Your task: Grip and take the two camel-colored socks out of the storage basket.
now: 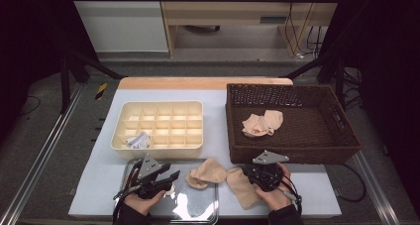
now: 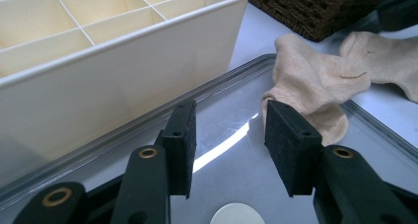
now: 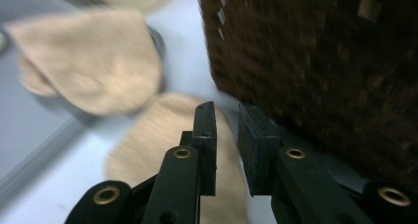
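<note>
Left gripper [image 1: 171, 178] hovers low over the clear tray [image 1: 198, 212] at the near edge of the table [image 1: 99, 170], jaws parted with nothing between them; in the left gripper view the right-hand pad sits just in front of a beige sock [image 2: 310, 83] that drapes over the tray's right rim, though whether pad and cloth touch is hard to call. That sock [image 1: 207, 173] lies half on the tray, half on the table, just in front of the cream divided box [image 1: 158, 126]. A second beige sock [image 1: 241, 185] lies on the table near the front wall of the brown wicker basket [image 1: 292, 150], just beside the first. Right gripper [image 1: 252, 174] is down over this second sock, jaws narrow but with a clear gap, clamped on nothing; the view is blurred, and the sock [image 3: 148, 150] lies under them. Two more beige socks [image 1: 262, 123] rest inside the basket, and a white crumpled item [image 1: 138, 140] sits in a near-left compartment of the box
</note>
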`<action>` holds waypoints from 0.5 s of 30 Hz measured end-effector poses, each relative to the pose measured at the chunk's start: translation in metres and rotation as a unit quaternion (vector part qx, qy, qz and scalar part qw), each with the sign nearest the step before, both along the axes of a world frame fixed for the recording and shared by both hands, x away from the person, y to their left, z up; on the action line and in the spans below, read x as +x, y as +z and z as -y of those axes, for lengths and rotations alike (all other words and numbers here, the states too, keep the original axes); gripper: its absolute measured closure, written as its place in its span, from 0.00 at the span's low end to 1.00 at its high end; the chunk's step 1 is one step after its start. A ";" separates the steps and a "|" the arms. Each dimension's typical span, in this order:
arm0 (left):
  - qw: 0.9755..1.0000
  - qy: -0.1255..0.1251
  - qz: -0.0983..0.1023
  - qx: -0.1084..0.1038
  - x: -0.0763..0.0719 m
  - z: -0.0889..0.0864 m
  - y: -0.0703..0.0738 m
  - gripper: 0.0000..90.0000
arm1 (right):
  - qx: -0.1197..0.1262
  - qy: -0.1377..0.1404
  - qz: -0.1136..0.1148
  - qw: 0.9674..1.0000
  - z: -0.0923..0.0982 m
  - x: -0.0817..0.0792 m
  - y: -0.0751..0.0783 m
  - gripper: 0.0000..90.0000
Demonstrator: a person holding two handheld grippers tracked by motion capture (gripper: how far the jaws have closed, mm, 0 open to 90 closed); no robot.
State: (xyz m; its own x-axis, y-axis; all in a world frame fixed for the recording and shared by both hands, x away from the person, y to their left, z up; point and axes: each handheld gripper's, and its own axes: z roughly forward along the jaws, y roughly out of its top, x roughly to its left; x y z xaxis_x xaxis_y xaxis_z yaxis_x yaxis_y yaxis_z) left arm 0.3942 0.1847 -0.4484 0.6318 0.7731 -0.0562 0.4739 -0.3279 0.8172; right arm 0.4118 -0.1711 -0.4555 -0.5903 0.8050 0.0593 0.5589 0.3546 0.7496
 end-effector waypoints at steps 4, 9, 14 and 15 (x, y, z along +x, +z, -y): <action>1.000 -0.002 -0.001 0.001 -0.001 0.002 -0.001 0.62 | 0.015 0.033 0.025 0.999 -0.015 -0.008 0.016 0.85; 1.000 -0.006 -0.003 0.005 -0.003 0.005 -0.003 0.62 | 0.029 0.082 0.013 0.996 -0.046 -0.013 0.017 0.83; 1.000 -0.009 -0.007 0.010 -0.004 0.006 -0.004 0.65 | 0.021 0.113 0.005 0.993 -0.071 -0.016 0.008 0.74; 1.000 -0.008 -0.006 0.010 -0.004 0.005 -0.004 0.66 | 0.018 0.119 0.002 0.993 -0.073 -0.016 0.006 0.73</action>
State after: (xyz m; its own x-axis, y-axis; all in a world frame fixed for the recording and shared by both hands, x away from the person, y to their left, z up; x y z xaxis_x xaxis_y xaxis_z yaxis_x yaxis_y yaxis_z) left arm 0.3906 0.1794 -0.4528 0.6432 0.7641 -0.0492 0.4785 -0.3510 0.8049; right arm 0.3953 -0.0977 -0.4498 -0.7639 0.6401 0.0819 0.4590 0.4497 0.7662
